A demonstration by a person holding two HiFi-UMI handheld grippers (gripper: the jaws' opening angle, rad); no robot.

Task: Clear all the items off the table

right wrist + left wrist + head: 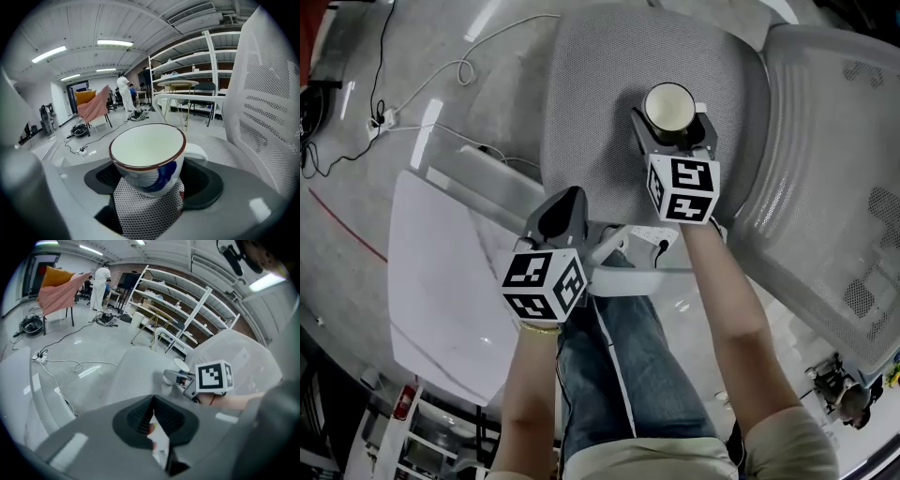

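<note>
A white cup (pixel 668 108) with a dark red rim and blue pattern sits between the jaws of my right gripper (pixel 671 127), which is shut on it just above the grey mesh chair seat (pixel 591 103). In the right gripper view the cup (pixel 147 157) is upright and empty, with the seat mesh right below it and the black pads against its sides. My left gripper (pixel 562 212) is shut with nothing in it, lower left of the seat near the white table (pixel 441 272). The left gripper view shows its closed jaws, with the right gripper (pixel 176 377) and the cup (pixel 181 364) beyond.
The chair's mesh backrest (pixel 834 187) rises to the right of the seat. Cables (pixel 422 84) and a power strip lie on the glossy floor at upper left. The person's legs (pixel 628 375) are below the grippers. Shelving (pixel 187 310) and people stand far off.
</note>
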